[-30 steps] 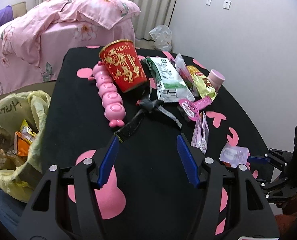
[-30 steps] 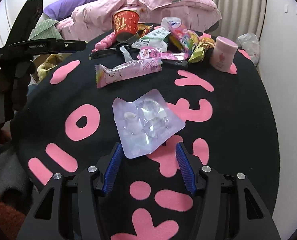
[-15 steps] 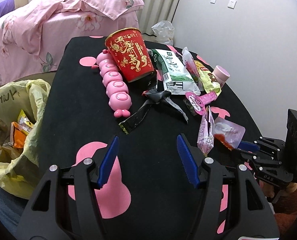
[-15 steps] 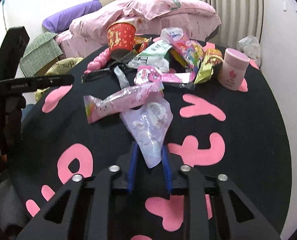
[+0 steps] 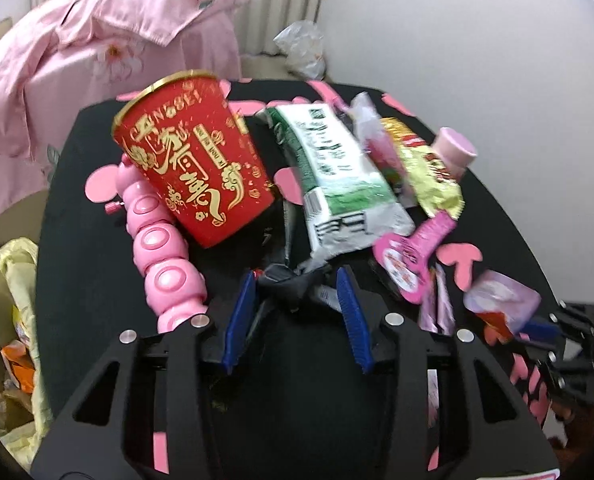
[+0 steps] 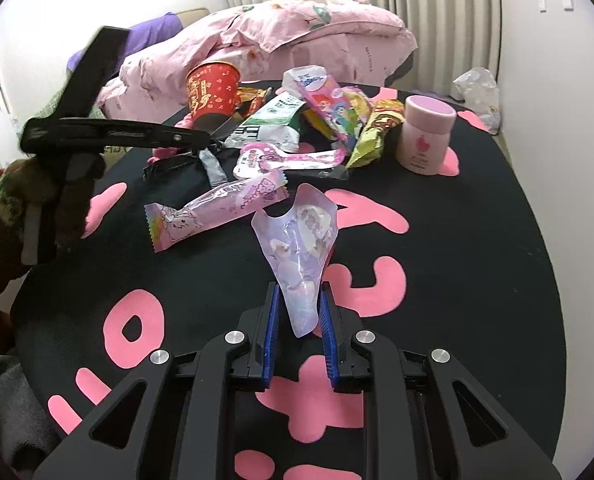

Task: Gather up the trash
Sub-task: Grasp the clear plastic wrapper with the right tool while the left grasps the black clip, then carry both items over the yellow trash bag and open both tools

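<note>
Yellow bag (image 5: 15, 280): far to the left of our left claw, beside the table edge, mouth open with wrappers inside. We take it for the place the trash goes.

Pink caterpillar toy (image 5: 159, 248): just left of the left claw, lying on the table (image 5: 81, 264). Hard plastic; we doubt it is trash.

Red paper cup (image 5: 193, 152): ahead and left of the left claw, leaning on the toy. Light and crushable by our guess; best held by the wall near the rim.

Left claw (image 5: 293, 308): blue fingers (image 5: 241, 308) apart, one on either side of the dark crumpled wrapper (image 5: 293, 284), not closed on it. The view is blurred, so we cannot tell whether they touch it.

Dark crumpled wrapper: thin, limp film, nearly weightless as we judge it. We would pinch the bunched knot at the middle, since the flat tails would likely slip.

Green and white packet (image 5: 337, 184): straight ahead of the left claw, flat, soft foil.

Right claw (image 6: 297, 324): clamped on the clear lilac pouch (image 6: 301, 248), which stands up from between the fingers, off the table.

Clear lilac pouch: held by its narrow lower end. Slick, floppy plastic; we expect it to sway but stay put.

Pink tub (image 6: 427, 136): ahead and right of the right claw, upright, rigid.
</note>
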`<state>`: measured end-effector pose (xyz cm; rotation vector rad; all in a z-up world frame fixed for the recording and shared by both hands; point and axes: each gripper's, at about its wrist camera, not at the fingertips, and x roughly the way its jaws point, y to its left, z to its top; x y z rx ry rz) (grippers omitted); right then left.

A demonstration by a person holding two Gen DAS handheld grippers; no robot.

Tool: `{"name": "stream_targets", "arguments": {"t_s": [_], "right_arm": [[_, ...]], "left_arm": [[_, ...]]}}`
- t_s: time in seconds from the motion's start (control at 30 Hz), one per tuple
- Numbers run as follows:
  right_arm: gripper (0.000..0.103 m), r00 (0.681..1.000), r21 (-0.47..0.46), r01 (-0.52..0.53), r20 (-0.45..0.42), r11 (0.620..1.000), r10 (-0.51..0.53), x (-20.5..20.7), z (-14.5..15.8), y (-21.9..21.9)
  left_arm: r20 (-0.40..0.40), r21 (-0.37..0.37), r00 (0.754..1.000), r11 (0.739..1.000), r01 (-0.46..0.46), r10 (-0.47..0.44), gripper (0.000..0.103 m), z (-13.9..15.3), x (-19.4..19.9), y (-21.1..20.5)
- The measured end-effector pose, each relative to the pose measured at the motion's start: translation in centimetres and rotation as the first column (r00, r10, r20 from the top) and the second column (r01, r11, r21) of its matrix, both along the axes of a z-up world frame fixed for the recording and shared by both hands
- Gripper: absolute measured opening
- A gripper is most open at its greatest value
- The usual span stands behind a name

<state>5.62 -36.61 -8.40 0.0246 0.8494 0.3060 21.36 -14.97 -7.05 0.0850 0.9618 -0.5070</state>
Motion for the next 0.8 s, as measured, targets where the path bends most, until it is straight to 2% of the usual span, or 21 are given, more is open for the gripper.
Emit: {"name": "stream_targets", "arguments": {"t_s": [0.17, 0.23, 0.33, 0.57, 0.8], "right_arm": [[0.020, 1.000, 0.010, 0.001, 0.004, 1.000, -0.001, 0.1, 0.0, 0.1], [0.020, 1.000, 0.013, 0.001, 0.008, 1.000, -0.001, -0.1, 0.1, 0.2], [0.020, 1.000, 0.012, 0.003, 0.011, 1.000, -0.003, -0.2, 0.2, 0.3], [0.020, 1.000, 0.002, -0.007, 0.026, 1.000, 0.007, -0.4, 0.7, 0.8], [0.020, 0.998, 0.007, -0.022, 0.060, 1.000, 0.022, -0.9, 2.3, 1.7]], "left_arm": [[-0.017, 0.004, 1.000, 1.000, -0.024, 0.024, 0.038, -0.8, 0.2, -0.1], [-0.019, -0.005, 1.000, 1.000, -0.023, 0.023, 0.033, -0.7, -0.1, 0.2], [-0.030, -0.040, 0.999, 0.999, -0.022, 0.021, 0.032, -0.1, -1.3, 1.0], [0.024, -0.082, 1.000, 0.997, -0.006, 0.008, 0.032, 2.4, -6.1, 2.8], [0.068, -0.081, 0.998, 0.997, -0.008, 0.014, 0.032, 3.6, -9.9, 4.8]]}}
